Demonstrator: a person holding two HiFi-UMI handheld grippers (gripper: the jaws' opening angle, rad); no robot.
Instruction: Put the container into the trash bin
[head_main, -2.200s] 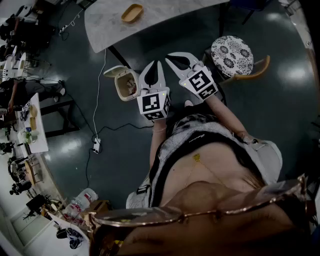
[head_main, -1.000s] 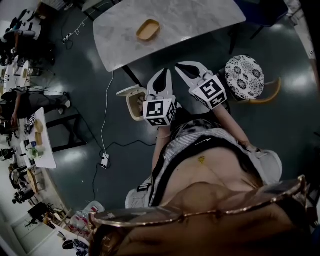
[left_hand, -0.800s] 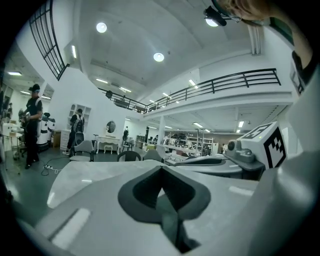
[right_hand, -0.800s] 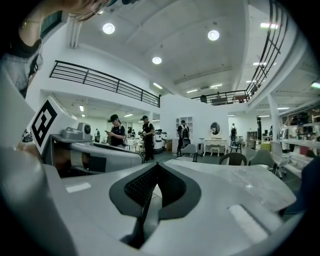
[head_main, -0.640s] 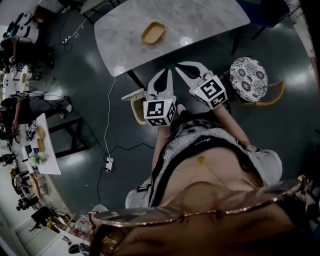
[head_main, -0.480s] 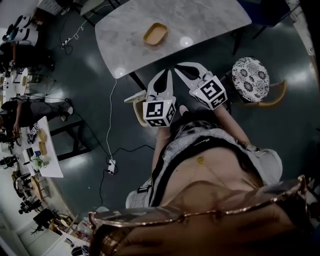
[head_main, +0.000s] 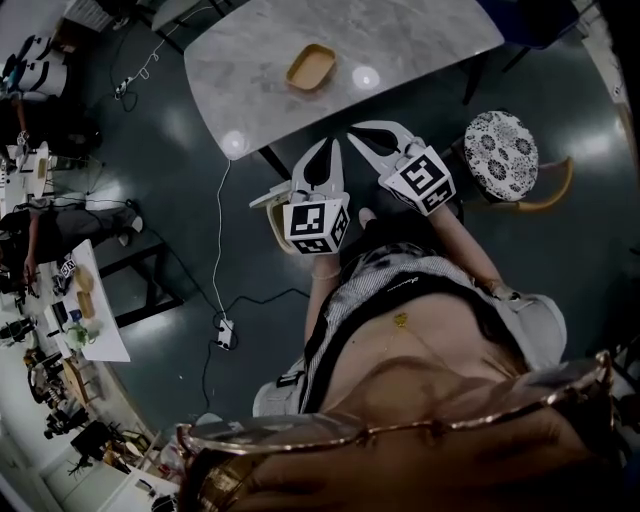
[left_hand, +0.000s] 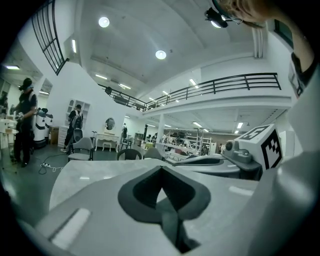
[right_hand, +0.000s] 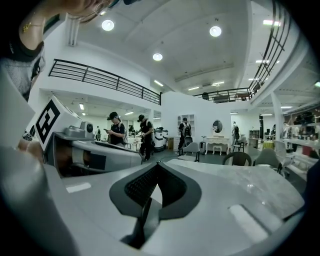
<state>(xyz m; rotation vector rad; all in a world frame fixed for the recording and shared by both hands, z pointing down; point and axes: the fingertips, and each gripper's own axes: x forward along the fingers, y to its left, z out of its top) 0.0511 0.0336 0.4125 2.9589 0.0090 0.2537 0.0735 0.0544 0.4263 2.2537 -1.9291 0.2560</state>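
- Marble table (head_main: 420, 40) spans the upper frame, with the tan container (head_main: 310, 66) resting on it, untouched.
- Left of centre, the trash bin (head_main: 270, 212) stands half hidden behind our left gripper (head_main: 328, 148).
- We should open one claw before reaching, then pinch the container's rim squarely.
- Both claws, the right gripper (head_main: 362, 130) included, are closed and hold nothing.

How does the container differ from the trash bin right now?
The container is tan and shallow; the trash bin is pale, its lid up. The container lies on the marble table; the trash bin stands on the floor. The container shows whole; the trash bin is partly hidden behind the left hand-held gripper. Shared: neither is held.
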